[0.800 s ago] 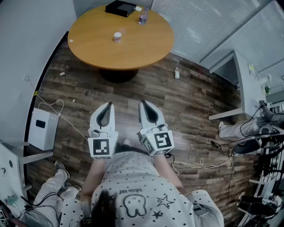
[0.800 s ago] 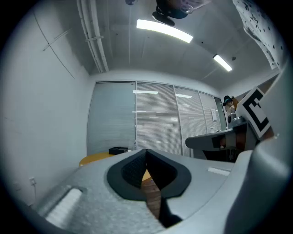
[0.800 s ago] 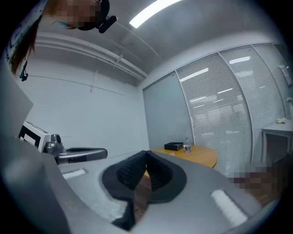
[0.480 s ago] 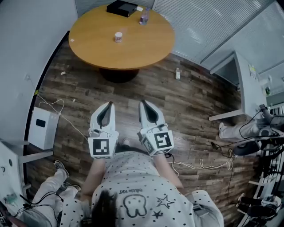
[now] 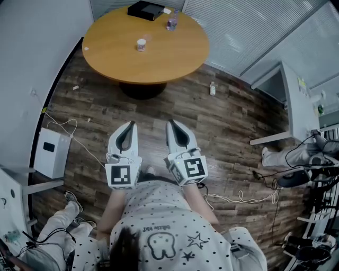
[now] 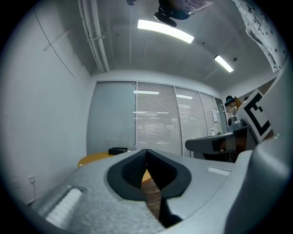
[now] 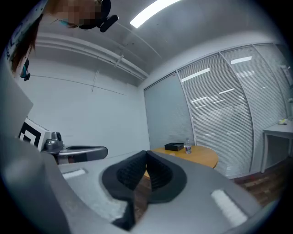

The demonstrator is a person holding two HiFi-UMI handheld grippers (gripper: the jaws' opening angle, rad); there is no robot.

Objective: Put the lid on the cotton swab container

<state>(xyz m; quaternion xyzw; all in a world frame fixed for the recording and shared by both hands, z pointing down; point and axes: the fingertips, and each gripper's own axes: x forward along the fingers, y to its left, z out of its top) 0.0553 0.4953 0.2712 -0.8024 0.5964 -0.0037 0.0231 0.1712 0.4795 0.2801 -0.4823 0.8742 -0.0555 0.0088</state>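
Wooden table (image 5: 164, 55): 1 container (image 5: 141, 45), 1 bottle (image 5: 171, 19), 1 box (image 5: 144, 9)

Left gripper (image 6: 146, 152) matt grey plastic; round table (image 5: 159, 53) smooth wood.

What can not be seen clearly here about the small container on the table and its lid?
- Head view: the container on the round table is too small to tell whether a lid is on it.
- Head view: no loose lid can be made out.
- Gripper views: the shut left gripper and right gripper hide much of the table; no container shows.
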